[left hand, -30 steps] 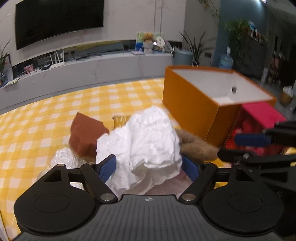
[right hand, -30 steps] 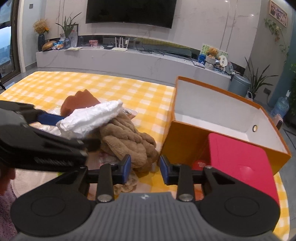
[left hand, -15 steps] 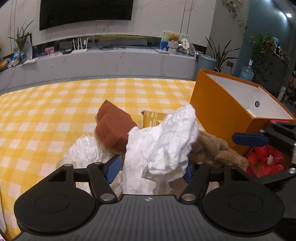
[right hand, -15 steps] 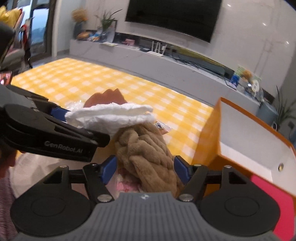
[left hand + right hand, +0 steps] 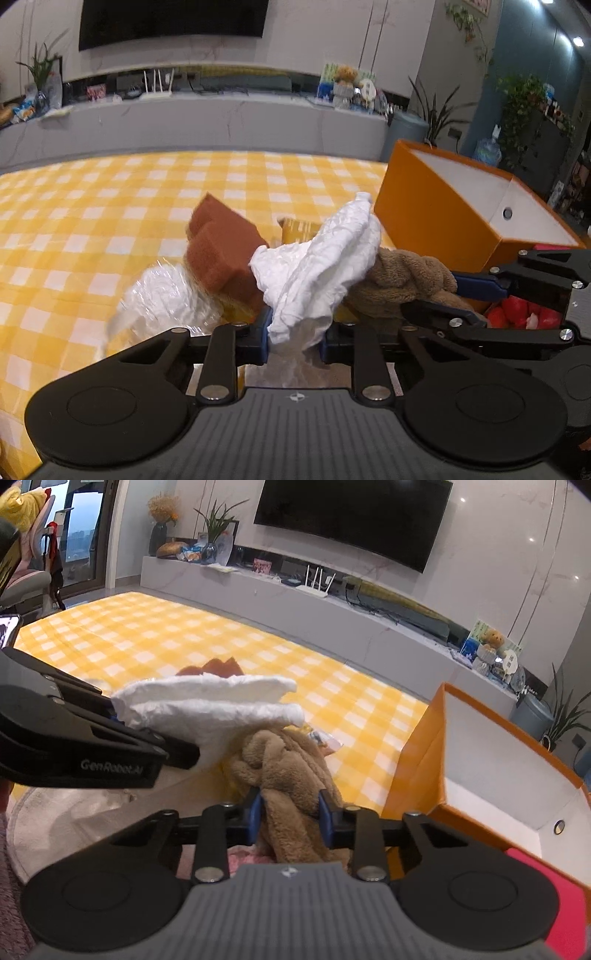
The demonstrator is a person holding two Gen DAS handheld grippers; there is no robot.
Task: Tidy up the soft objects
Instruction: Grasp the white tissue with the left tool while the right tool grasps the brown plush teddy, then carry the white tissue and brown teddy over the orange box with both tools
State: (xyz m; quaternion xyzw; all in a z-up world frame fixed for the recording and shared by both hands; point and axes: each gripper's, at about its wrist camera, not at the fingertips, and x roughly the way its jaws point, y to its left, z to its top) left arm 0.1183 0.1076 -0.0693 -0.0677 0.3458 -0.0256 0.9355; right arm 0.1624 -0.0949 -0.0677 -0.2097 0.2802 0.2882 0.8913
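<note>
My left gripper [image 5: 293, 338] is shut on a crumpled white cloth [image 5: 321, 273] and holds it above the pile; the cloth also shows in the right wrist view [image 5: 207, 705]. My right gripper [image 5: 290, 814] is shut on a brown fuzzy cloth [image 5: 284, 771], which lies just right of the white cloth in the left wrist view [image 5: 406, 284]. A brown sponge [image 5: 218, 254] and a clear plastic bag [image 5: 166, 299] sit behind them on the yellow checked cloth [image 5: 110, 221].
An open orange box [image 5: 443, 221] with a white inside stands to the right, also in the right wrist view [image 5: 498, 768]. A red box [image 5: 554, 893] with red items lies in front of it. A grey TV bench [image 5: 221, 122] runs behind.
Both grippers closed: the left pinched the white cloth, the right pinched the brown fuzzy cloth. Both cloths rose off the pile.
</note>
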